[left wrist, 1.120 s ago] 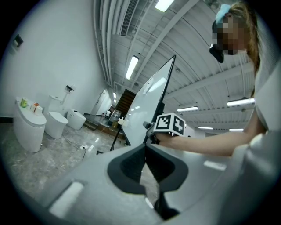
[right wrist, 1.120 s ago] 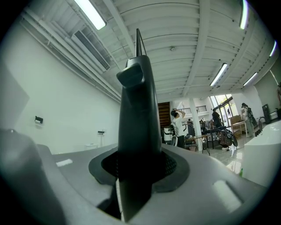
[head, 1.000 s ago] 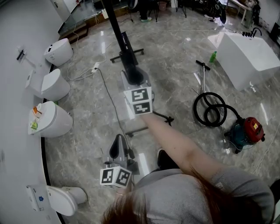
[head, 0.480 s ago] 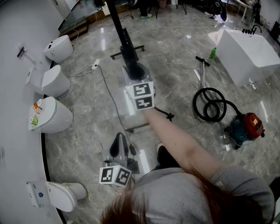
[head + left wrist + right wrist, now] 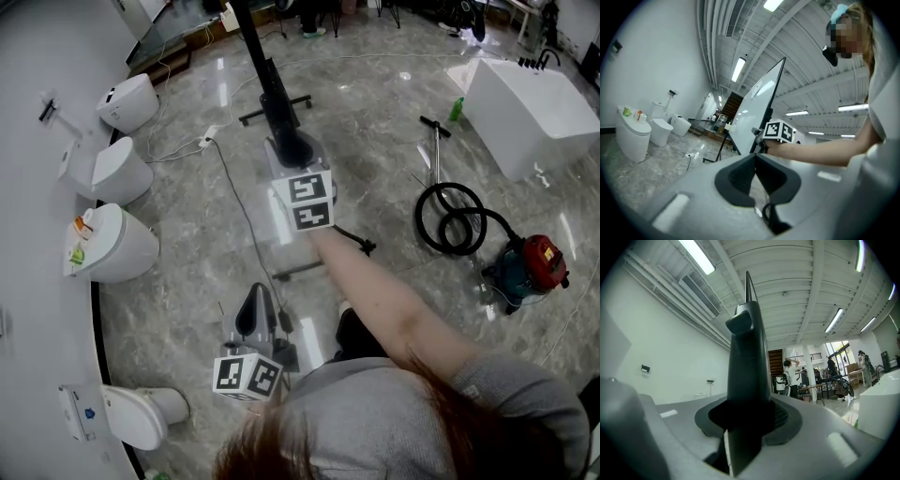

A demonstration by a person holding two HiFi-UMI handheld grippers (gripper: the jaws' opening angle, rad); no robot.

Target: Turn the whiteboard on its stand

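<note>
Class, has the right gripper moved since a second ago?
Yes, slightly: the right gripper has edged rightward in the head view, nearer the vacuum.

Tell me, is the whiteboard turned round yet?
Not finished that I can see. Grabbing is done: the right gripper is clamped on the dark edge of the whiteboard. Turning seems in hand. The left gripper is shut, holding nothing. Left: finish the swing, let go.

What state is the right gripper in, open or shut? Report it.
Shut on the whiteboard. In the right gripper view, the right gripper clamps the board's dark edge, which rises between its jaws.
</note>
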